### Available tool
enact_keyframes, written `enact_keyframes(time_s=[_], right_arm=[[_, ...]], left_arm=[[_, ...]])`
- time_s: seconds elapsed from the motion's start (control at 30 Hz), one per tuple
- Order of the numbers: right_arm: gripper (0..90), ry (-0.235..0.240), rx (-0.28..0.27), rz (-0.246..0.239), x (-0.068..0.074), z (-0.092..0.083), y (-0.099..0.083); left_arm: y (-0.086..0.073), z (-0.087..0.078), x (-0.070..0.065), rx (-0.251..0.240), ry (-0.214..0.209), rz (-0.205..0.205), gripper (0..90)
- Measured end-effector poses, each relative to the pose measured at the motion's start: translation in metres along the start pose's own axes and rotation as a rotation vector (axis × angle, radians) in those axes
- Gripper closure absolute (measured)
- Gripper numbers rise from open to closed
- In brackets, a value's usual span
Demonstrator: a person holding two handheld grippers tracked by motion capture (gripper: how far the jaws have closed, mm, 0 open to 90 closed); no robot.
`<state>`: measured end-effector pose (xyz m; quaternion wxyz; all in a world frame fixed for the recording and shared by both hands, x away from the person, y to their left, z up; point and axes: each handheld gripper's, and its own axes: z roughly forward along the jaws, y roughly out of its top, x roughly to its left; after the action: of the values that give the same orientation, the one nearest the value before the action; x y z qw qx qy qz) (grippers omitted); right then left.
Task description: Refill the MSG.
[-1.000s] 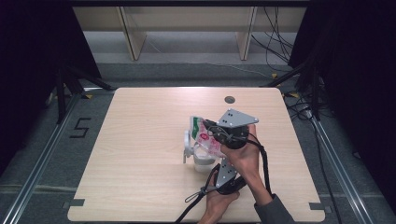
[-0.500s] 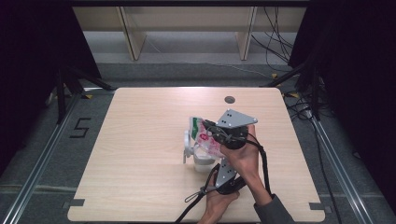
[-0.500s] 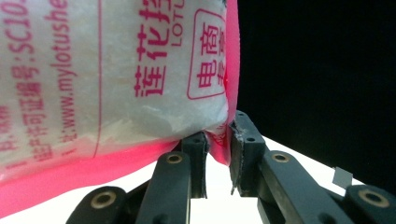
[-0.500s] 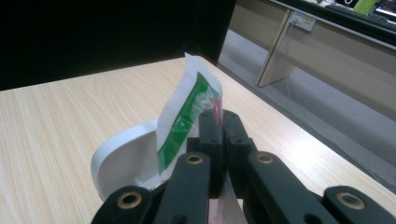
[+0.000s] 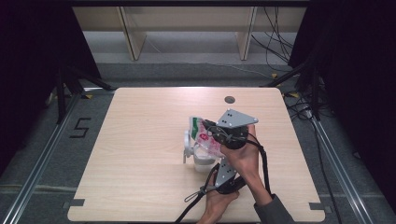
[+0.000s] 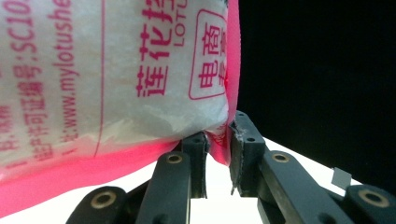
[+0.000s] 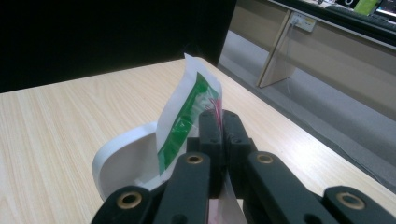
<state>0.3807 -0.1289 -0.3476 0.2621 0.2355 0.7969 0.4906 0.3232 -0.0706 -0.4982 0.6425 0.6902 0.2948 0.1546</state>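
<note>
at frame centre, the left gripper (image 6: 217,154) and right gripper (image 7: 218,126) each pinch an edge of the granule-filled pouch (image 5: 204,136) above the white cup (image 5: 201,157).

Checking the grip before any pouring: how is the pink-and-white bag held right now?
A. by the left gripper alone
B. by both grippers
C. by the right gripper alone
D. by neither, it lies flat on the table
B: the left gripper and the right gripper each have their jaws pinched on an edge of the bag.
</note>
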Motion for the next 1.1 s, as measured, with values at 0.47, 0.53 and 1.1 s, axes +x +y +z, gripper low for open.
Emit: enact_keyframes(time_s=[0.47, 0.53, 1.1], right_arm=[[89.7, 0.015, 0.012, 0.017, 0.0001, -0.0002, -0.0007], [89.7, 0.020, 0.013, 0.020, -0.0008, -0.0005, -0.0007], [89.9, 0.028, -0.004, 0.041, -0.0049, -0.0046, -0.0019]], left_arm=[[-0.0011, 0.0014, -0.0005, -0.017, -0.009, 0.001, 77.7], [-0.0006, 0.0004, -0.0004, 0.003, 0.000, 0.004, 77.7], [-0.0016, -0.0007, 0.0001, 0.021, 0.006, 0.024, 77.6]])
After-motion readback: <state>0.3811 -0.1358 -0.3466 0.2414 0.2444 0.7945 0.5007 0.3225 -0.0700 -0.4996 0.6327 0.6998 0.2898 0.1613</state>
